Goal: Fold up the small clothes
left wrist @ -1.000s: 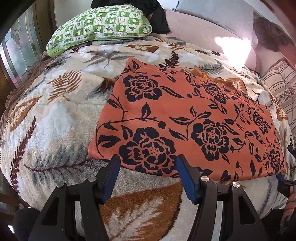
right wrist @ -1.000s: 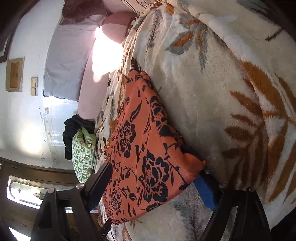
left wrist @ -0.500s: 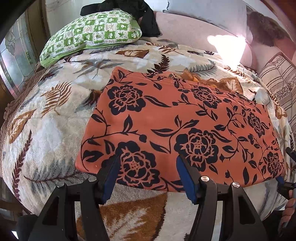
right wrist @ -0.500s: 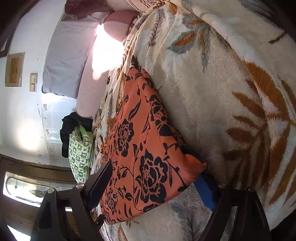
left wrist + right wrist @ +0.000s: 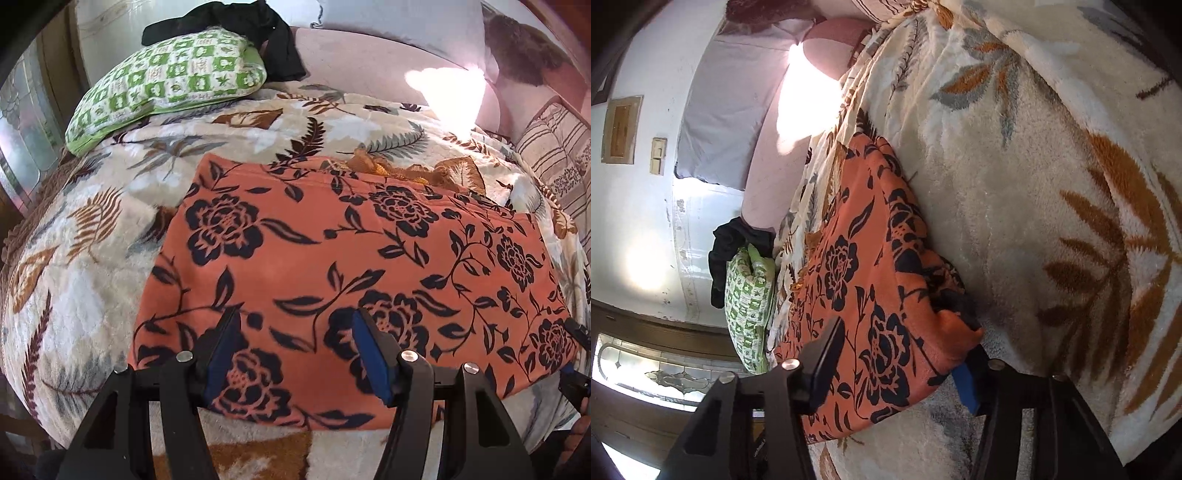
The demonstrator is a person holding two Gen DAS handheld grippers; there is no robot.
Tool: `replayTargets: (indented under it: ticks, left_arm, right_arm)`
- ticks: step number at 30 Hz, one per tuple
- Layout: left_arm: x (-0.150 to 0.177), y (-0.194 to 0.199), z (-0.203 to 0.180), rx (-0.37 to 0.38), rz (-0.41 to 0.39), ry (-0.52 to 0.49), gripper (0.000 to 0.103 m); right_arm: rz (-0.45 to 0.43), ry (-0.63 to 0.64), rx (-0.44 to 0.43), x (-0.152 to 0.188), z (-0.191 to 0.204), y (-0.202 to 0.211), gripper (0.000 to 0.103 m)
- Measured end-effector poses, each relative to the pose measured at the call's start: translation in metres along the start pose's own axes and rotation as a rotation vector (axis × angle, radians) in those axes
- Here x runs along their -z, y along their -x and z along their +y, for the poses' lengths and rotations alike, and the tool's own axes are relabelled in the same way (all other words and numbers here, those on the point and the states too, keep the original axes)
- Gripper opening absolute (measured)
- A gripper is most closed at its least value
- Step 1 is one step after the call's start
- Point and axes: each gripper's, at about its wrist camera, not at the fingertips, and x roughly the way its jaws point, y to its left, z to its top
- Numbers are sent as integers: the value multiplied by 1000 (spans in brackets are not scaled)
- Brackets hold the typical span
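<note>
While your left claw (image 5: 293, 347) hangs wide open over the near edge of the cloth (image 5: 343, 266), it grips nothing. A second ago its fingers sat just in front of that edge. Now they reach over the cloth, with a dark flower between them. I think you are getting ready to pinch the edge and lift it for a fold.

Your right claw (image 5: 905, 363) sits at the cloth's (image 5: 871, 295) right corner. One finger lies on top of the cloth and the blue pad (image 5: 966, 380) sits under the corner. There is a wide gap between them, so it looks open around the corner, not squeezing it. It has hardly moved in the last second.

The cloth lies flat in the middle of the blanket (image 5: 92, 240), and it seems to be folded over once already. Past it sits the green pillow (image 5: 166, 85) with a black rag (image 5: 258, 26) on top.

Some things are hard to see. The corner hides most of the blue pad. Something orange (image 5: 388, 170) peeks out behind the far edge of the cloth, and I cannot tell what it is. In the left view, only a sliver of your right claw shows at the far right.
</note>
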Motion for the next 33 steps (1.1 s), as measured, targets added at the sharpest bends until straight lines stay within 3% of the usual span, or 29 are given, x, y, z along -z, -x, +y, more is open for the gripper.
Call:
replayTargets:
  ticks: [3, 7, 12, 13, 16, 19, 21, 22, 23, 27, 28, 29, 30, 33]
  left_arm:
    - [-7, -5, -9, 1, 2, -15, 63]
    - [-14, -10, -17, 1, -5, -13, 63]
    - [-17, -21, -21, -2, 11, -9, 63]
    - [-18, -23, -21, -3, 18, -10, 63]
    - [-18, -24, -20, -4, 16, -3, 63]
    - [-19, -24, -19, -2, 10, 0, 63]
    - [-20, -25, -20, -1, 11, -3, 63]
    - [-20, -26, -20, -1, 13, -5, 63]
    - [-20, -27, -21, -3, 14, -8, 63]
    - [-19, -34, -24, -16, 15, -22, 64]
    - [-17, -39, -27, -28, 17, -37, 69]
    - [-15, -47, -29, -38, 32, -55, 72]
    - [-13, -53, -33, -55, 27, -89, 75]
    - [-10, -55, -37, -76, -15, -142, 78]
  right_arm:
    - [32, -9, 2, 0, -5, -7, 55]
    - [17, -7, -19, 1, -1, -6, 73]
    - [19, 6, 3, 1, 3, -11, 75]
    - [17, 21, 4, 1, 6, -11, 73]
    - [1, 51, 17, 2, 11, -7, 35]
    - [-5, 43, 39, 2, 8, -8, 36]
    - [9, 10, 62, 1, 2, -11, 40]
    - [8, -8, 37, 1, 0, -12, 57]
    - [0, -17, 8, 0, -1, -10, 66]
    - [3, 6, 35, -2, 5, -14, 69]
    - [4, 8, 34, -3, 5, -16, 63]
    - [14, 20, 46, -4, 6, -20, 34]
    - [31, 19, 59, -5, 4, -24, 21]
    - [25, 50, 96, -3, 10, -23, 14]
